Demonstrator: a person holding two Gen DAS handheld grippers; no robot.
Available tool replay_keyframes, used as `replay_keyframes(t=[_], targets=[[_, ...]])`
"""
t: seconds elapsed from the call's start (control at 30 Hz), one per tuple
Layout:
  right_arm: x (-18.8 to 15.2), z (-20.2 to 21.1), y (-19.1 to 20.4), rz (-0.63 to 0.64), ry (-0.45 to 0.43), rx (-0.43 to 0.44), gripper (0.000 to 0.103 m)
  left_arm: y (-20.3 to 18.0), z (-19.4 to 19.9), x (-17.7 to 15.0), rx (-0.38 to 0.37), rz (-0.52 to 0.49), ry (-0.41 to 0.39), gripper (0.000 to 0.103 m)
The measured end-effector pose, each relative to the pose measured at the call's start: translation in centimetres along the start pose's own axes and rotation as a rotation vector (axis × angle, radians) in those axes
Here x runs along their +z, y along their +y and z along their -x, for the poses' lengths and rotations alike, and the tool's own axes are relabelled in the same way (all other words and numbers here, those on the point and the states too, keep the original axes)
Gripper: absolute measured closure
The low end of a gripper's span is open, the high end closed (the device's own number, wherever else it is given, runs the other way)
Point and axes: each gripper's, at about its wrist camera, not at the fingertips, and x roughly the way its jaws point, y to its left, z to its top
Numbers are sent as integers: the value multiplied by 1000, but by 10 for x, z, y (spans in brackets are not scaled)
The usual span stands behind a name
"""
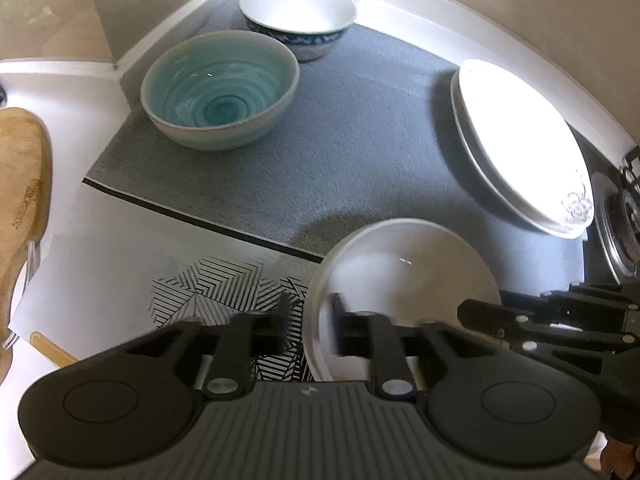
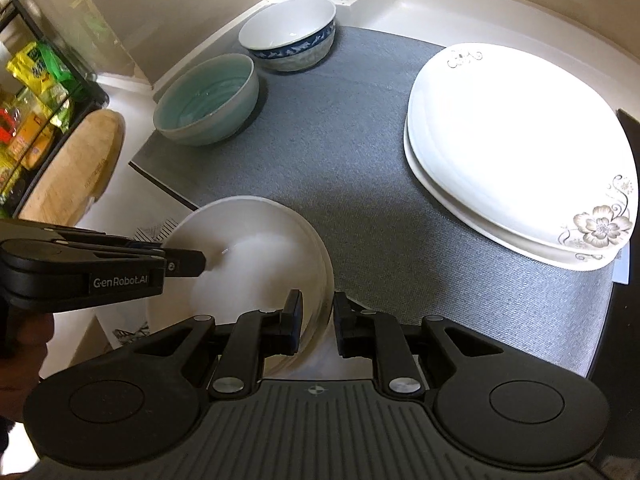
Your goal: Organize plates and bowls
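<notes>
Left gripper (image 1: pixel 310 322): black two-finger tool, nearest the lens; jaws parted astride the left rim of the white bowl, pads clear of it.
Right gripper (image 2: pixel 316 320): black two-finger tool; jaws narrowly parted either side of the bowl's right rim, a sliver of gap showing at the pads.
Plain white round ceramic bowl (image 1: pixel 404 276): upright at the near edge of the grey mat, partly over the white sheet.
Grey woven fabric mat (image 2: pixel 352 152): covers the counter corner.
White sheet with black line pattern (image 1: pixel 224 288): lies under the mat's near-left edge.
Teal-glazed ribbed bowl (image 1: pixel 220 88): upright, far left on the mat.
White bowl with blue patterned band (image 2: pixel 290 34): just behind the teal one, in the corner.
Stack of white flower-printed plates (image 2: pixel 516 140): right side of the mat, well apart from the bowls.
Round wooden board (image 2: pixel 76 168): off the mat, left.
</notes>
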Motion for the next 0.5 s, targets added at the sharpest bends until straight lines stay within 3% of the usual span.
replay_keyframes(t=[0.03, 0.1, 0.2, 0.3, 0.5], targets=[[0, 1, -1, -3, -5, 6, 73, 2, 3, 0, -1, 13, -12, 46], [1, 6, -1, -7, -22, 12, 59, 7, 12, 1, -4, 35, -44, 20], [4, 14, -2, 2, -44, 8, 52, 16, 24, 3, 1, 70, -94, 7], [7, 21, -3, 2, -65, 3, 48, 26, 33, 7, 16, 116, -121, 1], [15, 26, -4, 5, -94, -17, 44, 46, 40, 17, 70, 201, -118, 0]])
